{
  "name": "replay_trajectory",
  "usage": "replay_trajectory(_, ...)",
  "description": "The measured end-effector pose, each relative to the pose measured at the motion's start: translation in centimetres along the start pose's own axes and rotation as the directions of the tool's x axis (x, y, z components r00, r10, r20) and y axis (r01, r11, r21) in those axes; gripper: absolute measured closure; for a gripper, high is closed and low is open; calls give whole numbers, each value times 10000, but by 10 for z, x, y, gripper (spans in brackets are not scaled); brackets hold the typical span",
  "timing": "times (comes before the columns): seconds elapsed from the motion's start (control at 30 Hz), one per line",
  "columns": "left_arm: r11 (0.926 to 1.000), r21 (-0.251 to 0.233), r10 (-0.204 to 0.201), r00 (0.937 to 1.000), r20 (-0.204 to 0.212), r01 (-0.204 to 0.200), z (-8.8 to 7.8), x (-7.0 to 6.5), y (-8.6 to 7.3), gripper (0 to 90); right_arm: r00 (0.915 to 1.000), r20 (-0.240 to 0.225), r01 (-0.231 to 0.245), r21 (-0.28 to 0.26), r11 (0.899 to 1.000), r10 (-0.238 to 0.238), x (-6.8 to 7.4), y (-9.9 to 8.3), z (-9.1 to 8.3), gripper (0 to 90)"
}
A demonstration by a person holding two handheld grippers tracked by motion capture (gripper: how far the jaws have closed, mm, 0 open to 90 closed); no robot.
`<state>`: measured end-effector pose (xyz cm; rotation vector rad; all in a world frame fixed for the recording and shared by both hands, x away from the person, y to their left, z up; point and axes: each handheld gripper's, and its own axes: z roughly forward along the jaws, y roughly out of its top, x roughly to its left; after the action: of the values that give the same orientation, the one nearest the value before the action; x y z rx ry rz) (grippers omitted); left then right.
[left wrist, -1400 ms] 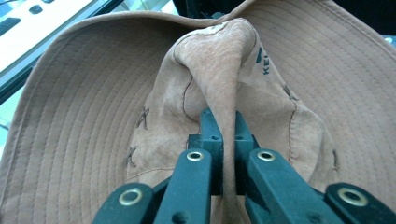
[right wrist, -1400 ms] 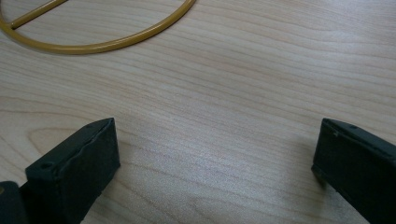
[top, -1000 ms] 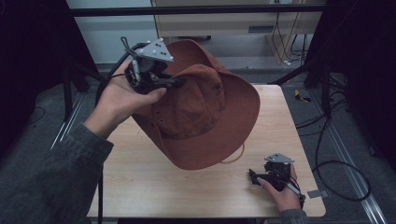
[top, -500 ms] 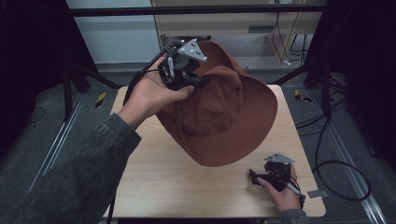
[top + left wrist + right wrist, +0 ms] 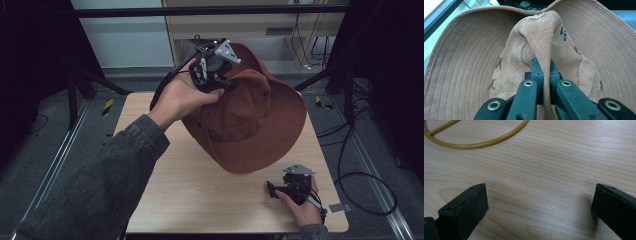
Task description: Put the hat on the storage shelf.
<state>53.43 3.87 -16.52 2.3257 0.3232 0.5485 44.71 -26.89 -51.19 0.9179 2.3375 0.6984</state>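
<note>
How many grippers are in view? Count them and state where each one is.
2. The left gripper is held above the table's far edge, jaws shut on the crown of the brown hat. The right gripper rests near the table's near right corner, jaws open.

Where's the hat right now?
High view: brown hat held over the table's far centre, crown pinched in the left gripper; right gripper rests near-right.

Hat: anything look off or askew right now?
Yes. The brown hat hangs tilted above the table, its crown pinched into a narrow ridge between the left gripper jaws. The right gripper rests open on the wood, near a yellow cord loop.
</note>
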Motion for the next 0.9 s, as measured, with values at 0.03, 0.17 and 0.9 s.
replay_trajectory(0.03, 10000, 12, -8, 10000, 36, 8, 3, 0, 1, 887, 10000, -10, -1, -3, 10000, 1, 0, 0, 0, 6)
replay_trajectory(0.17, 9999, 122, 11, 9998, 217, -13, 13, -3, 4, 887, 10000, -34, 6, -6, 10000, -6, 0, 0, 0, 7)
replay_trajectory(0.9, 9949, 1006, 8, 9982, 597, -68, 64, -9, 12, 878, 10000, -69, -24, -6, 10000, 24, 0, 0, 0, 7)
